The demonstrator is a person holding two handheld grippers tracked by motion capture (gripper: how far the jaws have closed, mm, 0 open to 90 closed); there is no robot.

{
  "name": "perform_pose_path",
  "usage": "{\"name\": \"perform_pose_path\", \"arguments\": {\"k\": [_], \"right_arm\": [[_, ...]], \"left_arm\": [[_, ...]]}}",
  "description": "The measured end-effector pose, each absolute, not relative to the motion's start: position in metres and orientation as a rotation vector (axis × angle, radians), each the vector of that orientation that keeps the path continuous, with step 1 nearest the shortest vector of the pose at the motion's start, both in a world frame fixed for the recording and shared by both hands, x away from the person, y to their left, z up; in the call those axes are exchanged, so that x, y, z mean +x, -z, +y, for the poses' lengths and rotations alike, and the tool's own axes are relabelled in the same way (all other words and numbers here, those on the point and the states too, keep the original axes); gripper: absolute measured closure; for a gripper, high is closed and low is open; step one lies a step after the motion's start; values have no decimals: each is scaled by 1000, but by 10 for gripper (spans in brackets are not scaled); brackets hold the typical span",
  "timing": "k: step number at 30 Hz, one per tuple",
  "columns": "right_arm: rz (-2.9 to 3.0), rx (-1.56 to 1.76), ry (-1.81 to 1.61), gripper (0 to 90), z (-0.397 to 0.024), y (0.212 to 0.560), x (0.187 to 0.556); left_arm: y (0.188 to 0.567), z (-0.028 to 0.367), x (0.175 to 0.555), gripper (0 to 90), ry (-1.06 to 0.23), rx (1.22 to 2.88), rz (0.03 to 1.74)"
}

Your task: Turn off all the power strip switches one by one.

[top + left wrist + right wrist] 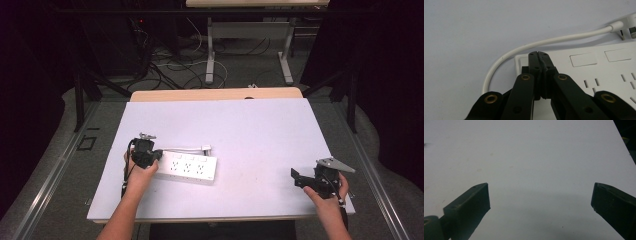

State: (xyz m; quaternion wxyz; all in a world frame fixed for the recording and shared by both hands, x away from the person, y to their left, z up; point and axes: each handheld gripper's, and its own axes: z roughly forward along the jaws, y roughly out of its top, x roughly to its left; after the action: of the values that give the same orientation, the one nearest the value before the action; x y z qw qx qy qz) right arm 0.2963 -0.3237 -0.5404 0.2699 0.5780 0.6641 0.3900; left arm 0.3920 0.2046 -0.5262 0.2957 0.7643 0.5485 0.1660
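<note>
1. Right now the left gripper [538,53] has its jaws pressed together on nothing, tips over the left end of the one power strip [187,168].
2. Its long axis runs left to right, its single white cord [529,46] curling along the far side.
3. Well apart, near the right edge, the right gripper [297,177] gapes wide over bare table [536,157].

A: The white table [260,130] is glowing evenly in the high view, while black is swallowing the frame's left and right edges.

B: In the right gripper view, a soft shadow is pooling along the bottom, and the near black jaws are blurring. The left gripper view is looking dim and slightly grainy.
</note>
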Motion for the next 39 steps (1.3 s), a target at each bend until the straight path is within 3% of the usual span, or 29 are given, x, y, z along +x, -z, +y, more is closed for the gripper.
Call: {"name": "perform_pose_path", "arguments": {"k": [16, 23, 39], "right_arm": [[1786, 1572, -1057, 17, -323, 540, 295], [1766, 1565, -1065, 17, -324, 540, 295], [1774, 1571, -1065, 18, -323, 540, 296]], "left_arm": [[528, 200, 392, 900, -474, 2064, 1467], [529, 207, 390, 900, -429, 1984, 1478], [526, 205, 386, 900, -426, 1977, 1456]]}}
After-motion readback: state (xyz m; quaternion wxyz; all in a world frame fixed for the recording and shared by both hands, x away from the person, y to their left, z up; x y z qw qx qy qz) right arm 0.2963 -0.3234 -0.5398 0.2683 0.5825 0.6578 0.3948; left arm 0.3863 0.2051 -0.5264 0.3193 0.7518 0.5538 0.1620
